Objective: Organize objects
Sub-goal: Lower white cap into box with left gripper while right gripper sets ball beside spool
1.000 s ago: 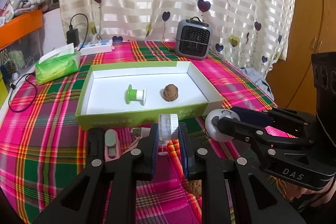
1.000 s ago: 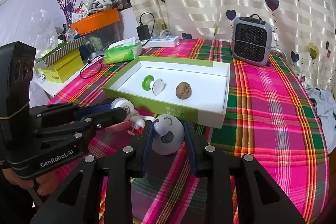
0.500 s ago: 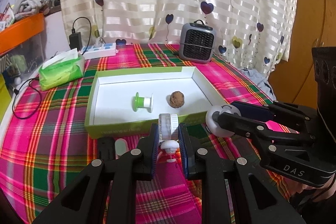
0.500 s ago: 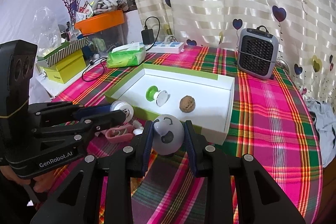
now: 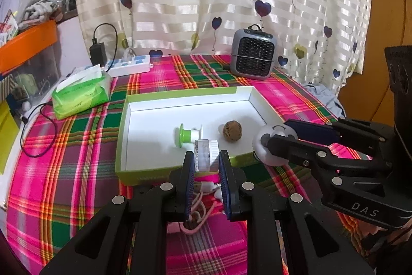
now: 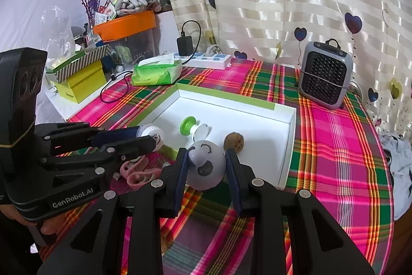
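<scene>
A shallow white box with green rim (image 5: 121, 146) (image 6: 288, 146) lies on the plaid table. Inside are a green-and-white spool (image 5: 186, 135) (image 6: 191, 126) and a brown walnut (image 5: 232, 130) (image 6: 234, 141). My left gripper (image 5: 206, 166) (image 6: 146, 137) is shut on a small white round jar (image 5: 206, 155) (image 6: 152, 134), held above the box's near edge. My right gripper (image 6: 206, 169) (image 5: 270, 143) is shut on a pale round ball with a face (image 6: 204, 166) (image 5: 267, 146), held above the box's near right corner.
A pink cord and small items (image 5: 198, 213) (image 6: 136, 172) lie on the cloth under the grippers. A green tissue pack (image 5: 79, 92), a power strip (image 5: 128, 66), a grey heater (image 5: 253, 53) and yellow boxes (image 6: 79, 84) stand around the table.
Both grippers have risen and moved forward with their objects, now over the box's near edge. The table items below look smaller and farther.
</scene>
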Demonstrator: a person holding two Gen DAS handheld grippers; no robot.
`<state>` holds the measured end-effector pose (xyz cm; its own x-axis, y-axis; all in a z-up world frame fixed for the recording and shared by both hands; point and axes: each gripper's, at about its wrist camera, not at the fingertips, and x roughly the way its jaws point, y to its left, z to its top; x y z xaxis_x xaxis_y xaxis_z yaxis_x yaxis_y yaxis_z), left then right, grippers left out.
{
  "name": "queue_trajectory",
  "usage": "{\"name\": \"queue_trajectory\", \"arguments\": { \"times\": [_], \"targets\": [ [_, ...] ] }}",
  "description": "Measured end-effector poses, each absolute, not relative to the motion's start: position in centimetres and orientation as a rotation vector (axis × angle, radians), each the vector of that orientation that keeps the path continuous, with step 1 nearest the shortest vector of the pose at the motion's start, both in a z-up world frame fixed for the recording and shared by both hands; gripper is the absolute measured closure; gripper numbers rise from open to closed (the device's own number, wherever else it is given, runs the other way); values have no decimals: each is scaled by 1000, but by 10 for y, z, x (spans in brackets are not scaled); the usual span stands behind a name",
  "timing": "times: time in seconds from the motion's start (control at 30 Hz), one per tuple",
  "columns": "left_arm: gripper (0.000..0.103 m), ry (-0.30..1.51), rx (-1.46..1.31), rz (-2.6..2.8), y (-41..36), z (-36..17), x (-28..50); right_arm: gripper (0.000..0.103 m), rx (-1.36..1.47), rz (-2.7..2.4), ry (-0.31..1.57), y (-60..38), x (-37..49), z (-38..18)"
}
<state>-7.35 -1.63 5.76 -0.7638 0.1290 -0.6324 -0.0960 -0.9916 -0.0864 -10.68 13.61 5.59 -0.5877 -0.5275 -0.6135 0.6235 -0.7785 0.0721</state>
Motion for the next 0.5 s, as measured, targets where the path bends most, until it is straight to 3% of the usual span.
{"name": "queue_trajectory", "arguments": {
  "times": [0.5],
  "targets": [
    [86, -48, -1068, 2872, -33, 53, -112, 72, 883, -2301, 227, 115, -145, 49]
  ]
}}
